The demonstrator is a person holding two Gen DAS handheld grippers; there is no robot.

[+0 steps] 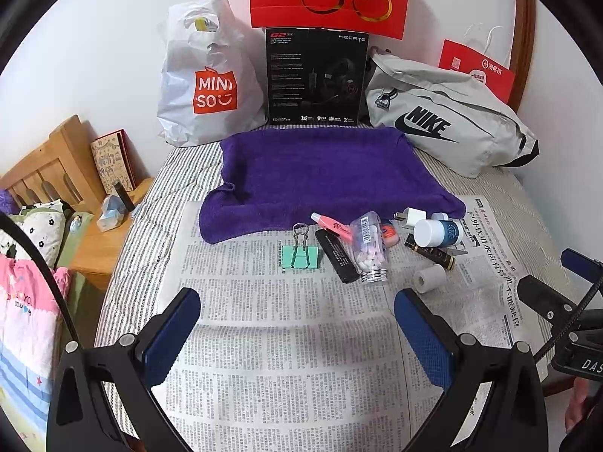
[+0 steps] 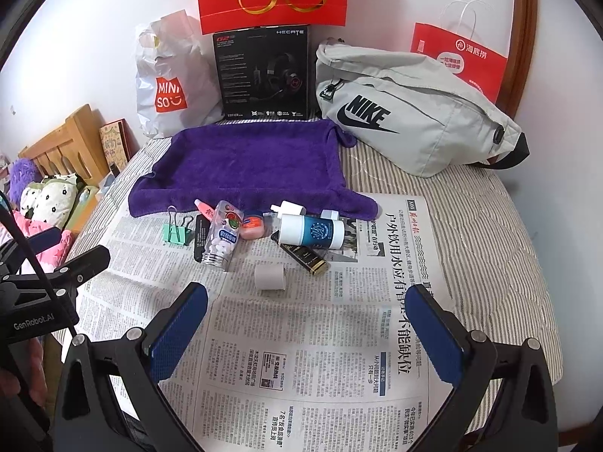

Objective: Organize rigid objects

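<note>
Hovering wide apart and empty, the left gripper (image 1: 297, 310) and right gripper (image 2: 318, 309) face one clear pill bottle (image 2: 222, 235) at centre frame on the newspaper (image 2: 301, 358), its silver cap pointing toward the camera, beside one green binder clip (image 2: 176, 231).

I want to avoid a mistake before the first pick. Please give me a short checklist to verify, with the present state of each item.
1. Left gripper open and holding nothing: ok.
2. Right gripper open and holding nothing: ok.
3. Purple towel free of objects: ok.
4. Small white roll apart from the other items, easy to grasp first: ok.
5. Clear pill bottle free of neighbours: not ok, it lies against the black stick.
6. White and blue bottle stable: cannot tell, it lies on its side and may roll.
</note>
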